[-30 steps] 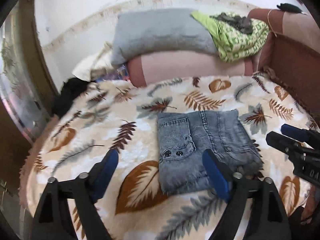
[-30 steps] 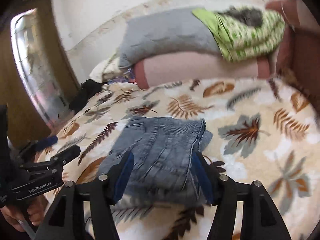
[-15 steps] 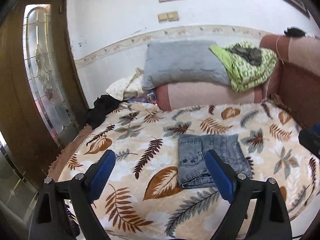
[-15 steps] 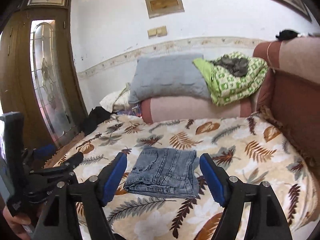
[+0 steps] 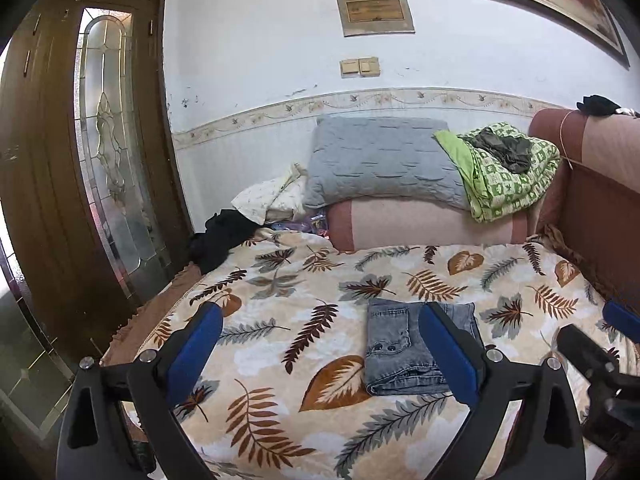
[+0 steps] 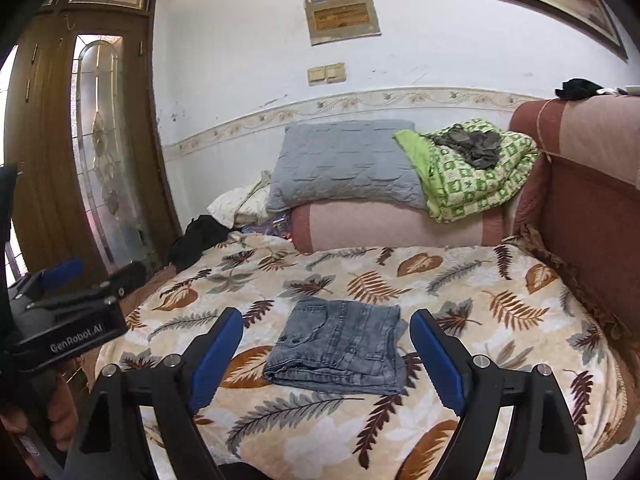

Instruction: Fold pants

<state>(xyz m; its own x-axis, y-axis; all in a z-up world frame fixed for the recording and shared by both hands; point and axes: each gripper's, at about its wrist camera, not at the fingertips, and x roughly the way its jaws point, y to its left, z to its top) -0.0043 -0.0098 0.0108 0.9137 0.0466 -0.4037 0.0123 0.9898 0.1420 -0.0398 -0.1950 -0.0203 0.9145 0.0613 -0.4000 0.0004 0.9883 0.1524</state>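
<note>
Pants (image 6: pixel 340 350) folded in a neat packet on the bed (image 6: pixel 500 320) | my left tongs (image 5: pixel 320 354) and right tongs (image 6: pixel 326 354) opening, nothing between them | folding looks done; next: nothing but keeping clear.

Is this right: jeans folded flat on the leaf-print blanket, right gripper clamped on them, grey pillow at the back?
Not quite. The right gripper is not clamped on the jeans: the right wrist view shows its jaws opening, pulled back, nothing between them. The rest holds: jeans folded flat on the leaf-print blanket, grey pillow at the back.

Soft even daylight, sharp, fisheye-bent edges
</note>
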